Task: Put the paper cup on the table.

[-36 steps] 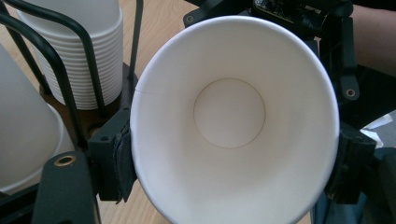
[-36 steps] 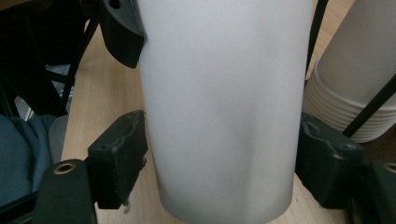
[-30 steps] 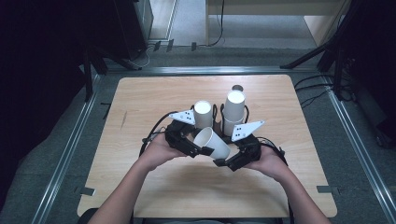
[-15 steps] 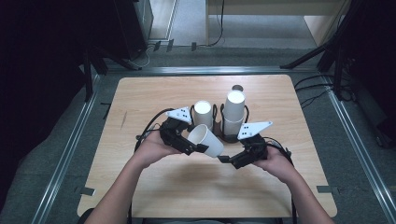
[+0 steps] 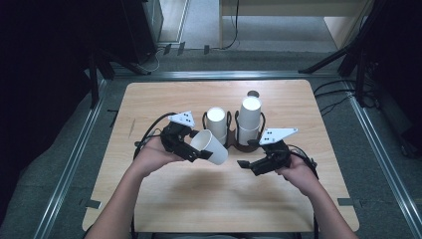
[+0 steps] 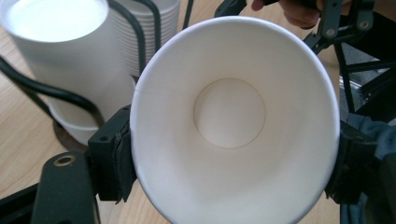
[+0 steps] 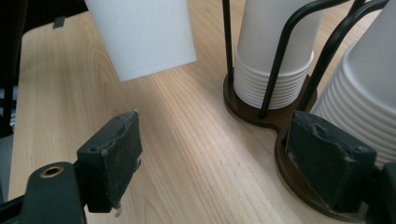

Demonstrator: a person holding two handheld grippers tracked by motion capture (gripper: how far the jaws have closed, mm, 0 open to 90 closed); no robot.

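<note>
A white paper cup [image 5: 215, 148] lies on its side in the air, held at its rim by my left gripper [image 5: 196, 144], which is shut on it. In the left gripper view the pads squeeze the rim [image 6: 229, 112] into an oval, and the left gripper [image 6: 232, 163] looks into the empty cup. My right gripper [image 5: 247, 167] hovers to the right of the cup's base, apart from it. Its jaws have just been closing a little, with nothing between them. In the right gripper view the cup [image 7: 142, 35] hangs ahead of the right gripper [image 7: 222, 156].
A dark wire holder on a brown base [image 5: 244, 146] stands mid-table with two stacks of upside-down white cups [image 5: 217, 124] [image 5: 250, 117]. From the right gripper view the base [image 7: 280, 121] and stacks [image 7: 273, 60] are close on the right. Bare wood lies toward the person.
My left gripper has carried the cup to the left and slightly up, away from the right gripper. The gap between the cup's base and the right jaws has widened.
</note>
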